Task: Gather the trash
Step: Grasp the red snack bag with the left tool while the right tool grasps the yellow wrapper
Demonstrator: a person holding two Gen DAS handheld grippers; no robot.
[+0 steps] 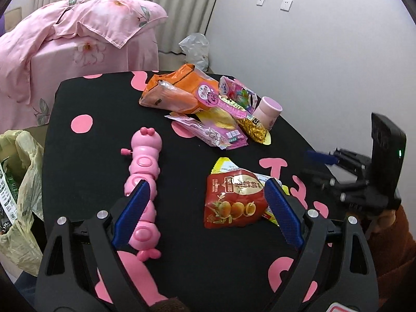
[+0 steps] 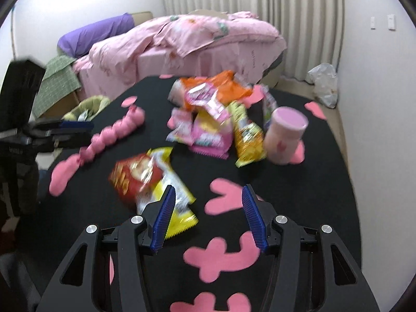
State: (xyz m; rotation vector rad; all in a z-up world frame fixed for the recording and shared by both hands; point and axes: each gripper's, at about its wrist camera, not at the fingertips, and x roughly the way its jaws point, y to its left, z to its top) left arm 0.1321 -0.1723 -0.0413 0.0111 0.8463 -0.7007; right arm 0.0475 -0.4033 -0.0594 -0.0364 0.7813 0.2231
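Left gripper (image 1: 208,208): black plastic frame with triangular cut-outs in the arms, silver round screw heads at the pivots, two blue ribbed pads on the jaws.

Right gripper (image 2: 206,217): same build, with black linkage arms, silver screws and blue ridged pads. Seen from the left wrist view, it carries a black upright block with a small green light.

Sleeve (image 1: 384,234): rust-orange fabric, at the right hand behind the handle.

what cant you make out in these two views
- Yellow wrapper, left wrist view: mostly hidden under the red snack pouch.
- Toy caterpillar, left wrist view: its middle is behind a gripper finger.
- Trash bag, left wrist view: cut off by the frame edge.
- Print on the wrappers, right wrist view: lost to motion blur.
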